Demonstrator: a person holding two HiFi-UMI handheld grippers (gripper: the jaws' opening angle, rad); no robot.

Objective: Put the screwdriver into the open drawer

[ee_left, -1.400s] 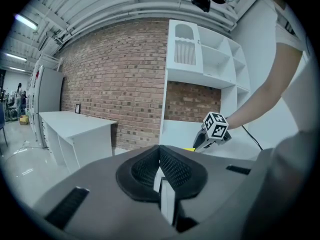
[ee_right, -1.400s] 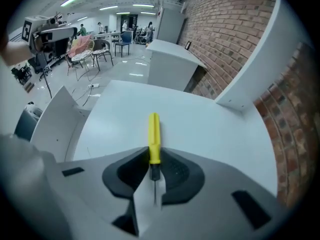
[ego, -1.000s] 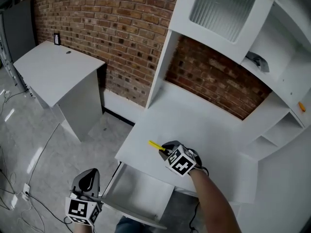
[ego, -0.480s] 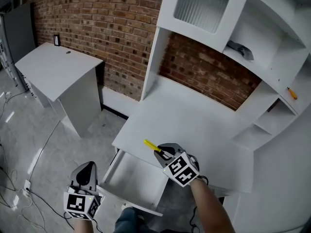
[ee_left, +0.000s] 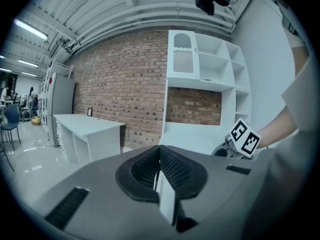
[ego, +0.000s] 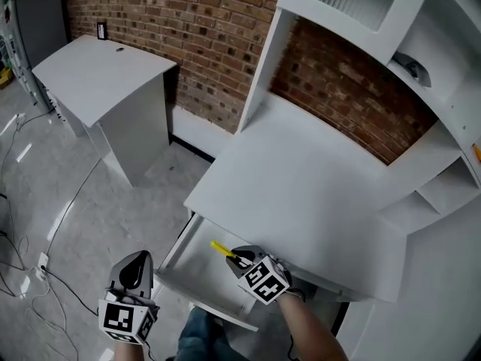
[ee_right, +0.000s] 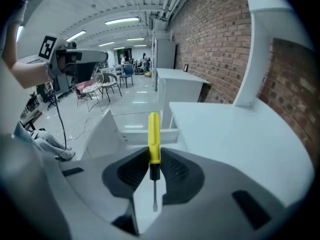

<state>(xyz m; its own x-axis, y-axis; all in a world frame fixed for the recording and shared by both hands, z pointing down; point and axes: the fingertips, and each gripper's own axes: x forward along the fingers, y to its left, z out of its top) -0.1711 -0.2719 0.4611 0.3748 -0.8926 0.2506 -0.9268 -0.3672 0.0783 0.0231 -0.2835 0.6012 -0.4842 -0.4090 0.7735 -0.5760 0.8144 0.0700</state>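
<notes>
My right gripper point(ego: 239, 259) is shut on a screwdriver point(ego: 222, 250) with a yellow handle and black collar. In the right gripper view the screwdriver point(ee_right: 153, 144) stands upright between the pads, its metal shaft pointing back toward the camera. It hangs over the open white drawer point(ego: 197, 273) below the desk's front edge; the drawer point(ee_right: 122, 131) lies just beyond the handle. My left gripper point(ego: 135, 271) is at the lower left, off the drawer's left side. Its jaws point(ee_left: 159, 168) are shut with nothing between them.
The white desk top point(ego: 301, 194) lies behind the drawer, with a shelf unit point(ego: 421, 66) above it against the brick wall. A second white table point(ego: 105, 77) stands at the far left. Cables point(ego: 37, 269) trail on the floor.
My right gripper has carried the screwdriver off the desk top, toward me and down, to above the open drawer. The left gripper has shifted only a little.
</notes>
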